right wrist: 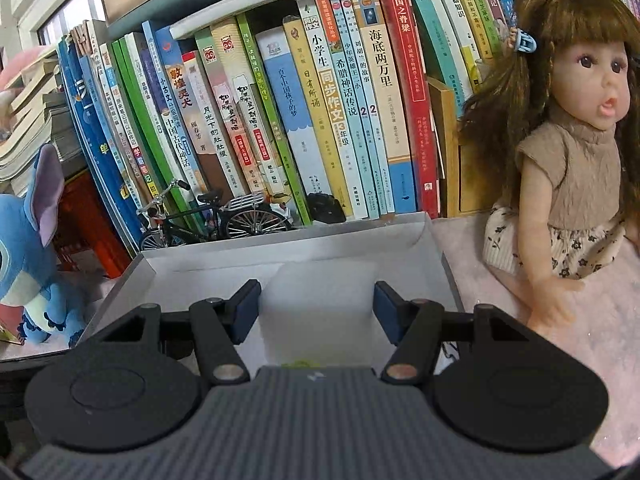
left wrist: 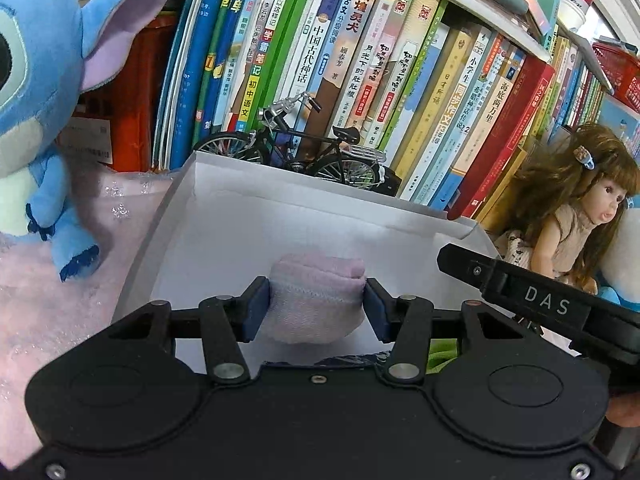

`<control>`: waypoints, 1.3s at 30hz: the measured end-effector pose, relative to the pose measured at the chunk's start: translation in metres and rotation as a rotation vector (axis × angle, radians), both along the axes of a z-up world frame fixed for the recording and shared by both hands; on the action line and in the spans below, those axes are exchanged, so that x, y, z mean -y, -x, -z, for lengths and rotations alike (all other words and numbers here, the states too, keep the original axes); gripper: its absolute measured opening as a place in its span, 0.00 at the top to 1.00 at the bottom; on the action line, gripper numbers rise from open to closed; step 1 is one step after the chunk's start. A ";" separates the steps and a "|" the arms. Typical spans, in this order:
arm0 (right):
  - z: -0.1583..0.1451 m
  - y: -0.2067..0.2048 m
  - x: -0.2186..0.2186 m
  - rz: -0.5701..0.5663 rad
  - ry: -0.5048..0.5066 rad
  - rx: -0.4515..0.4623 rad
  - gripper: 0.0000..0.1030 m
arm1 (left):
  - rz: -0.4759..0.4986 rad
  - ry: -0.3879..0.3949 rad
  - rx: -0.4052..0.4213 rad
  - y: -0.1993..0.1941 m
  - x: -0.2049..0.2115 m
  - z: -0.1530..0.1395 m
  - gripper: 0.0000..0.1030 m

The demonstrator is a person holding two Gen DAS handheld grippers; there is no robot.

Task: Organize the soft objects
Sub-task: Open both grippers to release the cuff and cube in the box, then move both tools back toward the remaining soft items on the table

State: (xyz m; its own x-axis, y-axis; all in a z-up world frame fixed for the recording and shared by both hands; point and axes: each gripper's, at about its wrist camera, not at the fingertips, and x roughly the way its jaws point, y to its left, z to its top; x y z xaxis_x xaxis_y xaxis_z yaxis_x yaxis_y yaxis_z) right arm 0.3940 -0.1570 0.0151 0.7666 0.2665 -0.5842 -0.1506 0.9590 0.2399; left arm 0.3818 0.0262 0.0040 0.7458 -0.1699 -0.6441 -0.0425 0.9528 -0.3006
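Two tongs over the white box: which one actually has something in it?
The left tongs: their blue pads squeeze a rolled pink sock above the white box. The right tongs stand open with nothing between the pads.

Left gripper clamps pink sock over white box.

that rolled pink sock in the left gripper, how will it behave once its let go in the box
The pink sock looks soft: it bulges between the left gripper pads, so it would probably spring back when released. It seems light and knitted, unlikely to slide on the white box floor. Its rounded roll might settle or loosen slightly rather than roll far.
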 end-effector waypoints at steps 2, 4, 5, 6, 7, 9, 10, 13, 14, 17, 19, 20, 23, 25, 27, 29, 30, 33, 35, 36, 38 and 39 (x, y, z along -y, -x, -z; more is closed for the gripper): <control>0.000 0.001 0.000 -0.007 0.002 0.002 0.33 | 0.000 -0.006 0.006 0.002 0.001 -0.003 0.48; -0.001 0.002 0.000 -0.006 0.001 -0.003 0.25 | 0.006 -0.003 0.023 0.006 0.001 -0.007 0.41; -0.002 0.003 0.002 0.001 -0.007 -0.006 0.24 | 0.007 -0.003 0.032 0.009 0.002 -0.011 0.37; -0.004 0.005 0.004 0.004 -0.023 -0.004 0.24 | 0.007 -0.007 0.041 0.012 0.002 -0.014 0.35; -0.006 0.006 0.006 0.005 -0.036 0.001 0.23 | 0.006 -0.011 0.047 0.015 0.002 -0.018 0.32; -0.012 0.011 0.009 0.014 -0.051 0.007 0.21 | 0.006 -0.016 0.058 0.022 0.002 -0.027 0.28; -0.016 0.014 0.011 0.015 -0.055 0.013 0.20 | 0.006 -0.019 0.066 0.027 0.001 -0.032 0.27; -0.029 0.027 0.016 0.014 -0.056 0.039 0.17 | 0.010 -0.035 0.097 0.044 -0.001 -0.047 0.22; -0.033 0.033 0.018 0.011 -0.059 0.049 0.17 | 0.011 -0.040 0.108 0.049 -0.001 -0.051 0.21; -0.046 0.054 0.025 0.003 -0.066 0.081 0.14 | 0.013 -0.045 0.137 0.071 -0.002 -0.063 0.16; -0.052 0.069 0.029 -0.002 -0.071 0.097 0.12 | 0.012 -0.040 0.148 0.086 -0.003 -0.069 0.15; -0.055 0.078 0.032 -0.007 -0.075 0.104 0.11 | 0.016 -0.039 0.151 0.096 -0.004 -0.072 0.14; -0.061 0.103 0.038 -0.020 -0.065 0.123 0.11 | 0.027 -0.038 0.163 0.123 -0.004 -0.077 0.13; -0.064 0.121 0.042 -0.030 -0.049 0.140 0.10 | 0.042 -0.045 0.171 0.141 -0.004 -0.079 0.13; -0.067 0.139 0.047 -0.042 -0.045 0.152 0.09 | 0.055 -0.058 0.186 0.159 -0.002 -0.081 0.13; -0.069 0.156 0.053 -0.054 -0.049 0.161 0.07 | 0.072 -0.078 0.200 0.178 0.000 -0.082 0.13; -0.070 0.164 0.055 -0.060 -0.051 0.167 0.06 | 0.078 -0.084 0.205 0.187 0.001 -0.081 0.13; -0.070 0.189 0.064 -0.072 -0.053 0.186 0.04 | 0.095 -0.090 0.218 0.211 0.003 -0.078 0.11; -0.067 0.203 0.068 -0.078 -0.054 0.192 0.04 | 0.099 -0.091 0.226 0.225 0.003 -0.073 0.10; -0.065 0.209 0.070 -0.081 -0.053 0.193 0.04 | 0.100 -0.095 0.233 0.232 0.003 -0.070 0.10; -0.061 0.221 0.072 -0.084 -0.042 0.196 0.03 | 0.106 -0.118 0.238 0.245 0.006 -0.062 0.10; -0.058 0.226 0.073 -0.087 -0.034 0.201 0.02 | 0.106 -0.130 0.241 0.251 0.008 -0.059 0.09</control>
